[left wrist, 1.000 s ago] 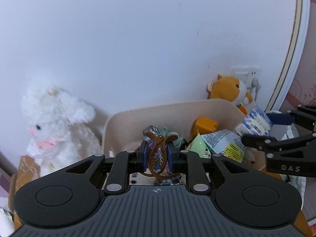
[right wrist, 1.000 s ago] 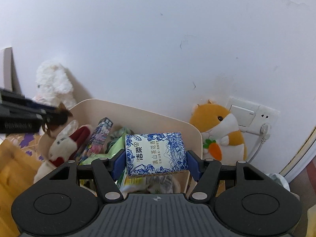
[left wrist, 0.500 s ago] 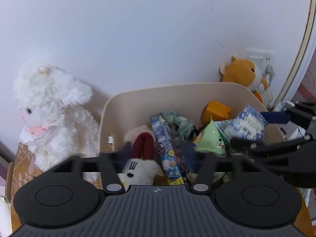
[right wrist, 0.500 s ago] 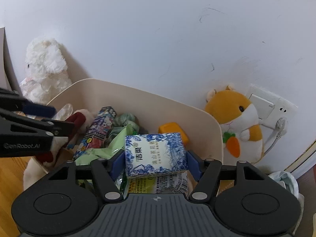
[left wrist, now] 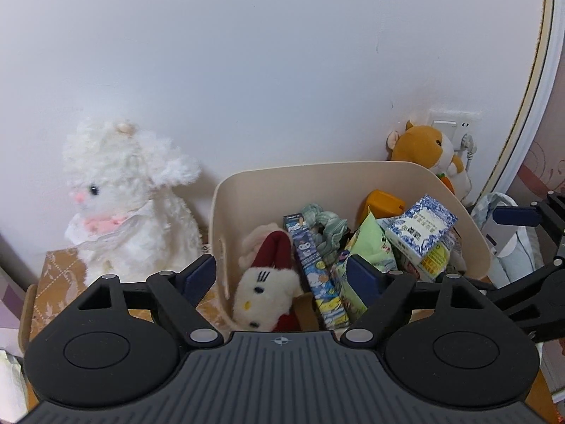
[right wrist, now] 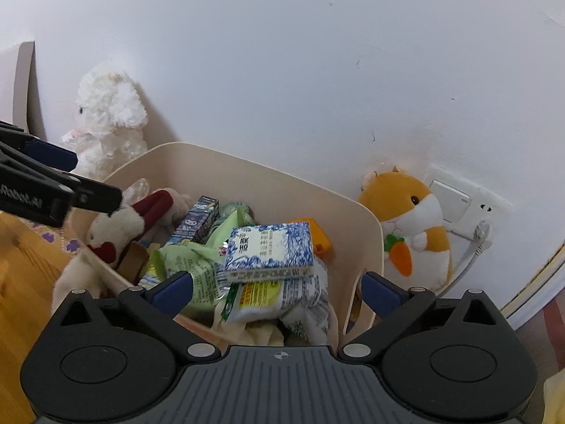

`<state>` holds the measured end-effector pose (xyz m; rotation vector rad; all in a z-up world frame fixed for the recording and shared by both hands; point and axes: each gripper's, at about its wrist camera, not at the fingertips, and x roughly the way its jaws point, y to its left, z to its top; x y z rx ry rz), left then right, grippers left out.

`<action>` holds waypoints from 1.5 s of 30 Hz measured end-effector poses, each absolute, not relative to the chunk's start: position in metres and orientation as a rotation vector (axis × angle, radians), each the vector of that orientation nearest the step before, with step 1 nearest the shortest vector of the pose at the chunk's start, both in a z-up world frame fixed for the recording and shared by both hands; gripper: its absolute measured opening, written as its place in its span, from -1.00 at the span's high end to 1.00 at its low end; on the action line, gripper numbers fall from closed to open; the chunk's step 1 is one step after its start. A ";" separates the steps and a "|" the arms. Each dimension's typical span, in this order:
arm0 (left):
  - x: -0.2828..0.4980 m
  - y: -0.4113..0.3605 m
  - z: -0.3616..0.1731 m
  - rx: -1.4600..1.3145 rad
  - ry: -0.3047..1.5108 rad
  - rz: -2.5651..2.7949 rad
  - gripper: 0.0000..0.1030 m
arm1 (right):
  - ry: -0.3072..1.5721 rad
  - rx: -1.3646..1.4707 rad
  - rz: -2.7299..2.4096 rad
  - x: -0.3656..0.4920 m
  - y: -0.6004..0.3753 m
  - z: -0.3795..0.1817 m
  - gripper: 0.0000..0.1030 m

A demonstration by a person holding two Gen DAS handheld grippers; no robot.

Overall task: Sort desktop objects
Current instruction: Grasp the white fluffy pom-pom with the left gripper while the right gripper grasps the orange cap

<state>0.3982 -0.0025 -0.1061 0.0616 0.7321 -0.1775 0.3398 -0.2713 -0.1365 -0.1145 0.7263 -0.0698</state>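
A cream storage bin (left wrist: 317,183) (right wrist: 367,233) stands against the wall, filled with several items. A blue-and-white tissue pack (right wrist: 270,252) (left wrist: 420,226) lies on top of the pile at the right side. A white cat plush with a red bow (left wrist: 265,289) (right wrist: 116,226), a blue cartoon box (left wrist: 312,265) and green snack bags (right wrist: 190,265) lie in it too. My left gripper (left wrist: 280,277) is open and empty above the bin's near edge. My right gripper (right wrist: 279,288) is open and empty just behind the tissue pack.
A white fluffy plush (left wrist: 123,198) (right wrist: 109,123) sits left of the bin on a patterned box (left wrist: 60,282). An orange hamster plush (right wrist: 409,226) (left wrist: 427,152) leans by a wall socket (right wrist: 462,205) at the right. A white bundle (left wrist: 508,243) lies beyond the bin's right side.
My left gripper opened and the brown hair clip it held is gone from view. My right gripper opened and let the tissue pack drop onto the pile in the bin. Both drew back.
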 end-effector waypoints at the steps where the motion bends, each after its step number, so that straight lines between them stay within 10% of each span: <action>1: 0.394 0.001 -0.104 0.064 0.730 -0.178 -0.61 | 0.723 -0.101 -0.068 0.335 -0.271 -0.136 -1.00; 36: 0.388 0.041 -0.238 -0.123 0.997 -0.022 -0.58 | 0.956 0.012 -0.013 0.348 -0.200 -0.262 -1.00; 45: 0.393 0.040 -0.239 -0.098 1.010 -0.090 0.19 | 0.942 0.051 -0.042 0.347 -0.195 -0.266 -0.09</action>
